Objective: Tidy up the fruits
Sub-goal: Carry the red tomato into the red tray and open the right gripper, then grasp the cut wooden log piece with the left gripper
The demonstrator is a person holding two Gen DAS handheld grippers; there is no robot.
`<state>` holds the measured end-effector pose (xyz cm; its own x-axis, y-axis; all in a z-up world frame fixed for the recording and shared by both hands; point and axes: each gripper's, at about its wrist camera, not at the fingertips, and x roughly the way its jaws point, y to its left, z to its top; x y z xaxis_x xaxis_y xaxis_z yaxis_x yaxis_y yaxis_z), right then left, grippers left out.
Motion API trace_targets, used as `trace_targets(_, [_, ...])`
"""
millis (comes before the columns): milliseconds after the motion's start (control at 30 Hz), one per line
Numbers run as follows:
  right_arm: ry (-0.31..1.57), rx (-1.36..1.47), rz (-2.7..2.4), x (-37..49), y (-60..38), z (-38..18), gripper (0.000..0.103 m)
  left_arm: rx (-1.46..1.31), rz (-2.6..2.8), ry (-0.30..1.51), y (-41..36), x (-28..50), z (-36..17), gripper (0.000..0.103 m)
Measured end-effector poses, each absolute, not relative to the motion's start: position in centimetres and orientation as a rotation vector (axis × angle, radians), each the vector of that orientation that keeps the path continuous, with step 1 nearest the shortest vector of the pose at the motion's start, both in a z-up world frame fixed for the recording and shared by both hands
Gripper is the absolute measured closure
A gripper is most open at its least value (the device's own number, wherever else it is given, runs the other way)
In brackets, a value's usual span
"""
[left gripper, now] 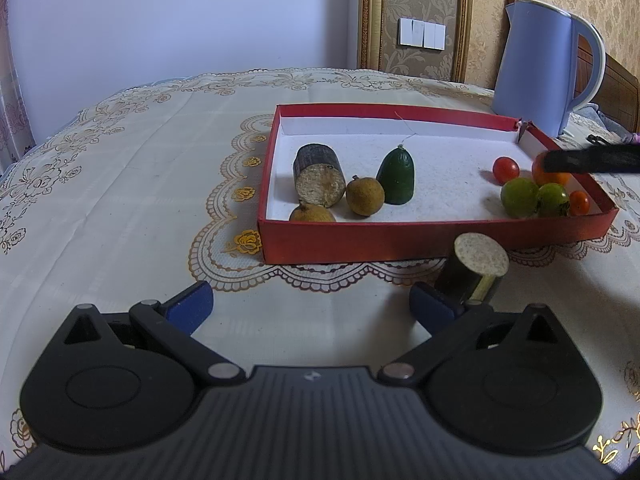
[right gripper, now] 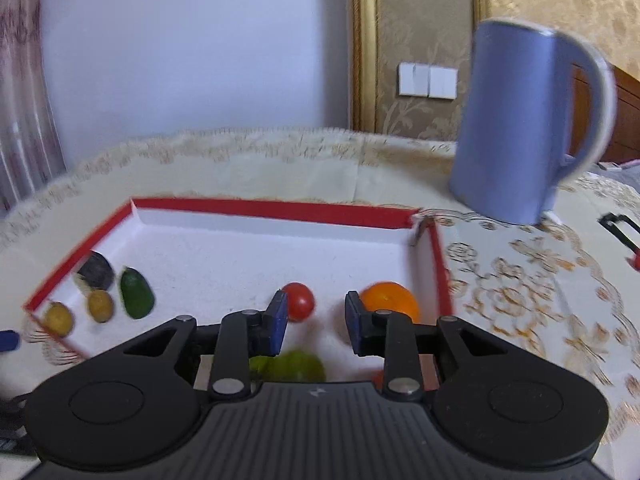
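1. Nearest the left wrist camera, the left tongs (left gripper: 312, 304) stand spread wide with bare cloth between the blue pads; nothing is gripped.
2. Just beyond the right pad (left gripper: 434, 307) a dark cylinder piece (left gripper: 476, 270) stands upright on the desk (left gripper: 120, 200), its pale cut face upward, outside the red box (left gripper: 400, 240) and close to its near wall; its base is hidden behind the pad.
3. Inside the box, at the left: a dark cut chunk (left gripper: 319, 180) lying on its side, two brown round fruits (left gripper: 365, 196), one half hidden by the near wall, and a dark green pointed fruit (left gripper: 396, 178).
4. At the right end: two green round fruits (left gripper: 519, 197), two small red tomatoes (left gripper: 505, 169) and an orange fruit (left gripper: 554, 178), partly covered by a blurred black bar coming in from the right edge.
5. Seen from the right wrist, the right tongs (right gripper: 316, 322) hover over the box with a narrow gap and nothing between the pads, so they grip nothing.
6. That view is smeared; the green fruits under the tongs are mostly hidden.
7. A blue kettle (right gripper: 516, 128) stands on the far right of the desk.
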<state>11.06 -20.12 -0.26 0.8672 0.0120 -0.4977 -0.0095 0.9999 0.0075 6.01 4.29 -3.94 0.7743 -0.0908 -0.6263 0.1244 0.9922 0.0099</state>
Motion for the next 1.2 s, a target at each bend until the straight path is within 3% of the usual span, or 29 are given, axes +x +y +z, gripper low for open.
trace_targets(33, [0.513,0.017,0.022,9.9,-20.5,-0.1,0.071,0.052,-0.117,0.675,4.3,6.0,-3.9,0.0])
trace_targets(67, [0.505,0.024,0.034,8.5,-20.8,0.0,0.062,0.052,-0.117,0.675,4.3,6.0,-3.9,0.0])
trace_targets(100, [0.497,0.026,0.033,7.3,-21.2,-0.1,0.041,0.052,-0.117,0.675,4.3,6.0,-3.9,0.0])
trace_targets(167, [0.458,0.021,-0.013,4.6,-21.9,-0.4,0.022,0.052,-0.117,0.675,4.3,6.0,-3.9,0.0])
trace_targets(333, [0.46,-0.085,-0.093,1.3,-22.8,-1.9,0.022,0.052,-0.117,0.675,4.3,6.0,-3.9,0.0])
trace_targets(733, [0.548,0.108,-0.13,2.3,-26.4,-4.1,0.022,0.05,-0.117,0.675,4.3,6.0,-3.9,0.0])
trace_targets(1200, [0.566,0.085,-0.122,2.6,-26.1,-4.2,0.015,0.007,-0.243,0.585,2.7,2.1,-1.2,0.0])
